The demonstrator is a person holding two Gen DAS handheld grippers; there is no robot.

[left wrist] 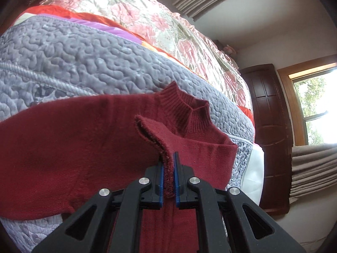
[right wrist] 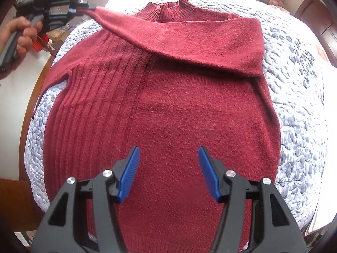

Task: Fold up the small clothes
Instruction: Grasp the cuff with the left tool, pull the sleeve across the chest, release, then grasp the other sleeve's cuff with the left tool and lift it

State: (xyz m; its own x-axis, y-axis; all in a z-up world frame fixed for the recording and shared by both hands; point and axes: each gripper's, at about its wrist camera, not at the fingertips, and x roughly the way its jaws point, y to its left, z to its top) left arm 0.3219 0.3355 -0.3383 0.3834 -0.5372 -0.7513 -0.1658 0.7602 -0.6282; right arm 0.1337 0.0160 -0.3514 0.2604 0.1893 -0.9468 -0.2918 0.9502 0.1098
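A dark red knitted sweater (right wrist: 164,109) lies flat on a grey quilted mattress (right wrist: 294,97), ribbed collar (right wrist: 168,8) at the far end. One sleeve (right wrist: 189,40) is folded across the chest from the right side. My left gripper (left wrist: 168,168) is shut on that sleeve's cuff (left wrist: 153,132); in the right wrist view the left gripper (right wrist: 88,8) holds the cuff up past the sweater's far left shoulder, a hand (right wrist: 21,35) on its handle. My right gripper (right wrist: 168,172) hovers open over the sweater's lower body, with nothing between its blue pads (right wrist: 130,172).
Folded floral and red bedding (left wrist: 147,21) is stacked behind the mattress. A dark wooden door (left wrist: 269,126) and a window (left wrist: 316,105) stand to the right in the left wrist view. A wooden bed frame (right wrist: 35,88) runs along the mattress's left edge.
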